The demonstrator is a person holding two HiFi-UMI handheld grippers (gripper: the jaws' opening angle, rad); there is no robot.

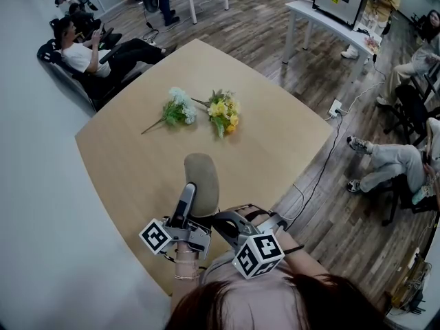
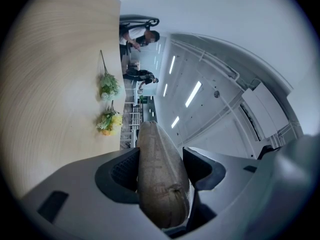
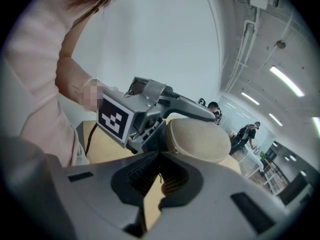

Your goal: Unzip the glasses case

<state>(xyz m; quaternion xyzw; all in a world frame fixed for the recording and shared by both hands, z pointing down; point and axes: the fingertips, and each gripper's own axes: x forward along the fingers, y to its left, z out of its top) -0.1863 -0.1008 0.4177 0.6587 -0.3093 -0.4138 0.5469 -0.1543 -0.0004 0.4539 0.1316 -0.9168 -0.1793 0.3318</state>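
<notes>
A beige oval glasses case (image 1: 201,177) is held above the table, near its front edge. My left gripper (image 1: 196,196) is shut on it, its pads pressing the two long sides of the case (image 2: 157,179). My right gripper (image 1: 218,220) meets the near end of the case (image 3: 197,139) from the right. Its jaws (image 3: 160,155) are shut, with a thin dark tab, the zipper pull, between the tips. In the right gripper view the left gripper (image 3: 150,109) shows its marker cube beside the case. Where the zip line runs is hidden.
On the round wooden table (image 1: 275,143) lie a white-green flower bunch (image 1: 180,107) and a yellow one (image 1: 223,112), beyond the case. People sit on chairs at the far left and at the right. A white desk (image 1: 323,19) stands at the back.
</notes>
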